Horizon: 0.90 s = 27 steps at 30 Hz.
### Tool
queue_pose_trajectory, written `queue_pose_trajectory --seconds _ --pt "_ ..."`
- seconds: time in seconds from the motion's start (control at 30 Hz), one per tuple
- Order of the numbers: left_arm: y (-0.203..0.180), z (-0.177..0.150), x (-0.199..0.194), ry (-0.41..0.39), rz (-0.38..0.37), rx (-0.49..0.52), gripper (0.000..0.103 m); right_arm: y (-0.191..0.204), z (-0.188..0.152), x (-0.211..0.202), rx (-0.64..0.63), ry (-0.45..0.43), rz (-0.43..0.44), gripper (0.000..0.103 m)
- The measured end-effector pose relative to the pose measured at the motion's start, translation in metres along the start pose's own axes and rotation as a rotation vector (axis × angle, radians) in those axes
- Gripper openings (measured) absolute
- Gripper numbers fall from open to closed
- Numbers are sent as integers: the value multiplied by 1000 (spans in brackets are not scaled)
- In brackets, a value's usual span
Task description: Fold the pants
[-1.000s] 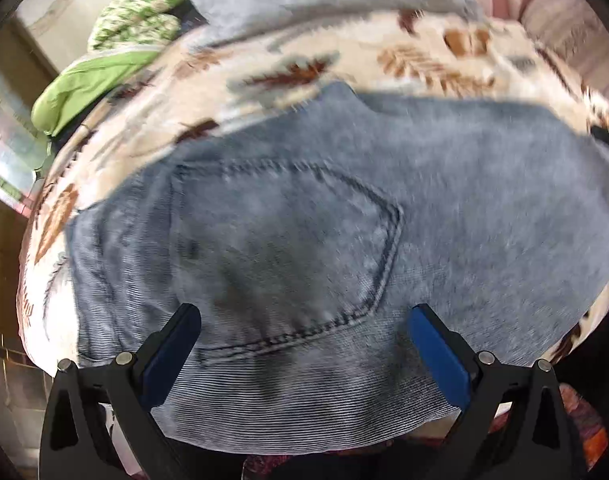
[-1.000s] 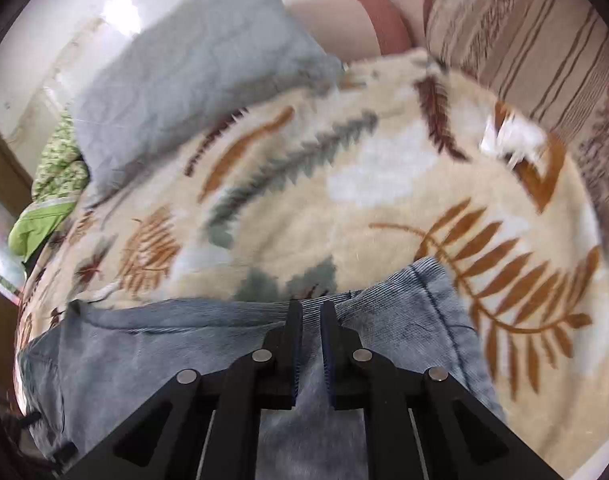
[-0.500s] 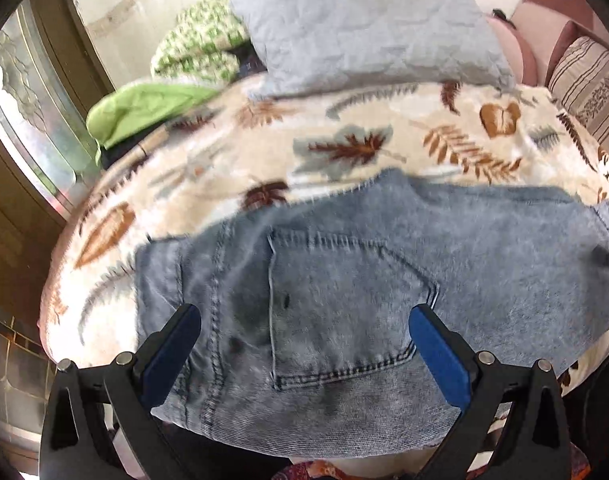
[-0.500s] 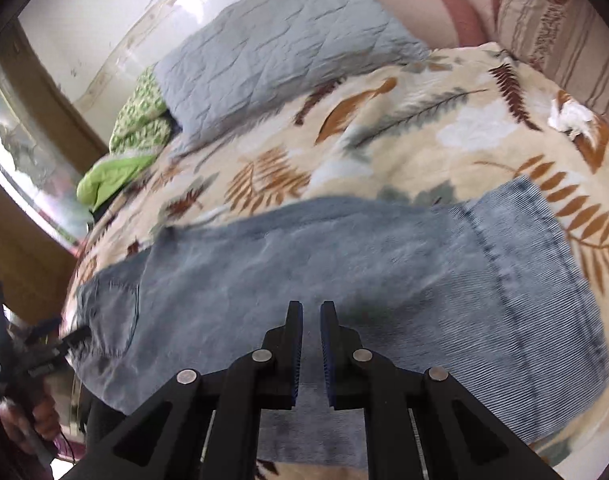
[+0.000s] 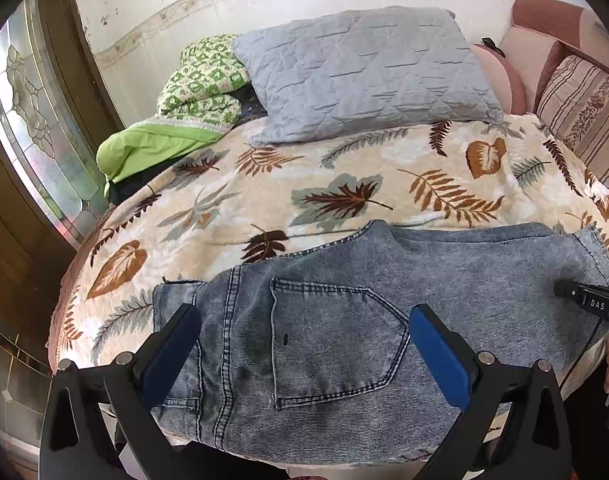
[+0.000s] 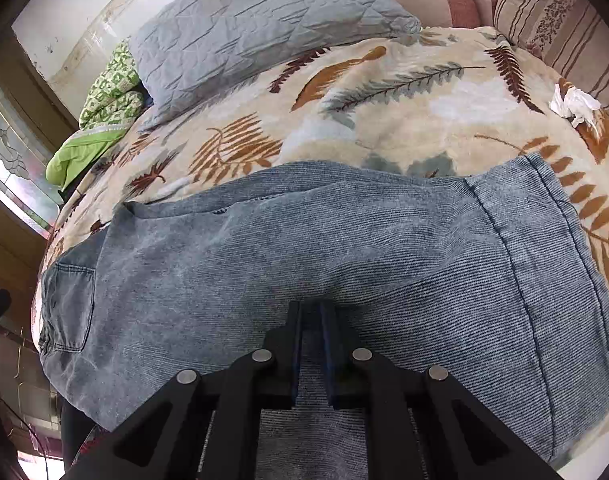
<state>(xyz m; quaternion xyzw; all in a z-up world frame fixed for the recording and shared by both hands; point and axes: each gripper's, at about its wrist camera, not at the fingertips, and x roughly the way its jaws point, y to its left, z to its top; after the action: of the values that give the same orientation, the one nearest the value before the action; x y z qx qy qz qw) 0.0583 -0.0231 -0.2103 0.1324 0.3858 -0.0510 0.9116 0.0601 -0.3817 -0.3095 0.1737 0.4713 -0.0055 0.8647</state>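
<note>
right gripper (image 6: 311, 314) pinching jeans (image 6: 344, 256) | jeans flat, pocket up, on blanket (image 6: 404, 92)

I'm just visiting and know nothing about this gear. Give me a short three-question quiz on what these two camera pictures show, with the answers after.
1. True or false: the left hand-held gripper is open and holds nothing.
2. What is the right hand-held gripper shut on?
A. the grey pillow
B. the jeans
C. the crumpled white tissue
3. Fill in the missing word: the jeans lie flat on a blanket printed with ____.

Key
1. True: its blue pads stand wide apart above the back pocket.
2. B: denim shows between its nearly closed fingers.
3. Leaves.
</note>
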Motion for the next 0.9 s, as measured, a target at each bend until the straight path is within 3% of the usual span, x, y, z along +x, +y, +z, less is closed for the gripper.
queue_pose_trajectory --seconds 0.27,0.4,0.57,0.7,0.9 --pt "1 -1 -1 0 9 -4 103 -6 5 -16 23 -88 -39 11" --pt "1 -2 2 9 13 -5 103 5 4 -27 -31 -136 1 11" --pt "2 -7 7 28 20 -3 103 31 -1 -25 -146 -127 41 11" --pt "5 -18 21 88 18 -7 103 45 -7 -22 -208 -106 57 11" --pt "6 -48 62 263 14 -16 103 54 -14 -11 -250 -49 49 11"
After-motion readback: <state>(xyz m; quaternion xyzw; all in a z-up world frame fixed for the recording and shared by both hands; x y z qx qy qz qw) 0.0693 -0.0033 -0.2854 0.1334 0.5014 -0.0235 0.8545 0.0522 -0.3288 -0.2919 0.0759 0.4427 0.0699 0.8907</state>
